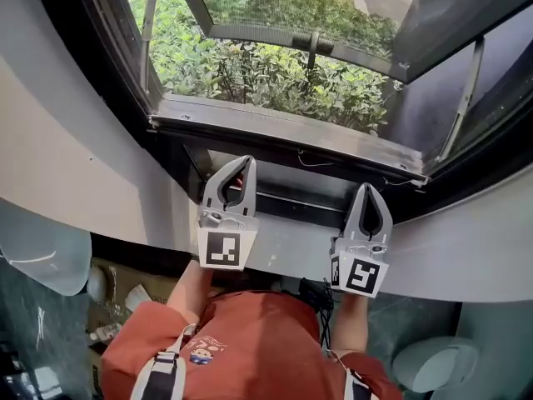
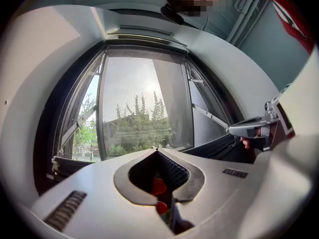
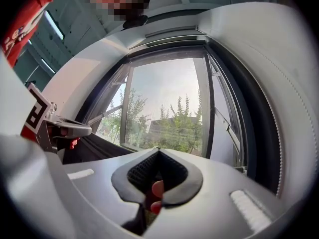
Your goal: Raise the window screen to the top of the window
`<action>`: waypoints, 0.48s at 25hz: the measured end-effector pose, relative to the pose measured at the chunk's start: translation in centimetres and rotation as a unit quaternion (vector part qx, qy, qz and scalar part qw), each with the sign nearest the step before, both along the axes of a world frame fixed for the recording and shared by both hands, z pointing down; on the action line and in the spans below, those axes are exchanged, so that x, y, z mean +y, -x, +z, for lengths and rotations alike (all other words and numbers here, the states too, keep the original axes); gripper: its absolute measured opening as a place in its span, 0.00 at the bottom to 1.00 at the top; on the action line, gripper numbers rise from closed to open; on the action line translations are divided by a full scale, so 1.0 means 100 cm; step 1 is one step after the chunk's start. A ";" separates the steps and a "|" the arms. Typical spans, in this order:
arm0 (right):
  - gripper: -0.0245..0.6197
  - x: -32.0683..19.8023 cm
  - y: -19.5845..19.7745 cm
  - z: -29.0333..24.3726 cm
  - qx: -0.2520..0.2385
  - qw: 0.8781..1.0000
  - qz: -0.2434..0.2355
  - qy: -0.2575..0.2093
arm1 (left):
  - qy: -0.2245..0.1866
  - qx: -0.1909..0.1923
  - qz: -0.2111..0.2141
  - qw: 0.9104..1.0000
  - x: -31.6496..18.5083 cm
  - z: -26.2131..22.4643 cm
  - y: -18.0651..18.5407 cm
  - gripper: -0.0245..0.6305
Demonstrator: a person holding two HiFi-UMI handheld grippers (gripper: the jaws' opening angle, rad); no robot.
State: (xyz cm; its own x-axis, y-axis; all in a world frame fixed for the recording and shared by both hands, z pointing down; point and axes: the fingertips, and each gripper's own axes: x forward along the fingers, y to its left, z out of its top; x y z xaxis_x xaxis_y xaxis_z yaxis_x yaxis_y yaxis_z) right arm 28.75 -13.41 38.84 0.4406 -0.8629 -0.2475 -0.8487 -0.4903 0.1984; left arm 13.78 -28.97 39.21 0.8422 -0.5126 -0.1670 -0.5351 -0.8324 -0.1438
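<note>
Jaws, left: your left gripper is clenched, tips pressed together, with nothing between them
Jaws, right: your right gripper is clenched the same way and holds nothing
Left gripper, place: it points at the dark lower rail under the sill, towards the sill's left half, with its tips just short of the rail
Right gripper, place: it is beside the left one, towards the sill's right half, and sits a little lower in the head view
Window screen: a fine mesh, the window screen, shows across the middle of the window opening in your left gripper view; you cannot tell from any view where its lower edge sits
Contact: neither pair of jaws touches the mesh
Sash: the glazed sash stands swung outward beyond the sill, with a stay arm at the frame's right edge
Outside: green shrubs fill the gap between the sill and the sash
Surround: a pale curved wall wraps both sides of the frame
You: your red shirt shows at the bottom edge of the head view
</note>
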 end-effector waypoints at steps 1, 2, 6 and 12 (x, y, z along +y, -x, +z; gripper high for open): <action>0.05 -0.003 0.000 0.002 0.010 1.000 0.000 0.014 | -0.005 -0.009 0.000 1.000 -0.001 0.002 -0.001 0.05; 0.05 -0.008 0.000 0.005 0.024 0.999 -0.002 0.035 | -0.011 -0.018 0.000 1.000 -0.002 0.004 -0.002 0.05; 0.05 -0.025 -0.004 0.017 0.091 0.987 -0.004 0.133 | -0.052 -0.072 -0.007 0.996 -0.009 0.013 -0.006 0.05; 0.20 -0.032 -0.014 0.036 0.152 0.960 -0.007 0.235 | -0.181 -0.187 -0.018 0.965 -0.019 0.028 -0.012 0.14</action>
State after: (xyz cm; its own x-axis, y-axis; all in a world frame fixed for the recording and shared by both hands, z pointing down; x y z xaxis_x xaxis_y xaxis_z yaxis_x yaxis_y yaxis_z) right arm 30.15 -16.59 42.48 0.3978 -0.9158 0.0555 -0.7225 -0.2754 0.6341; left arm 15.02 -30.89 42.06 0.8610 -0.5079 -0.0279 -0.4168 -0.6730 -0.6111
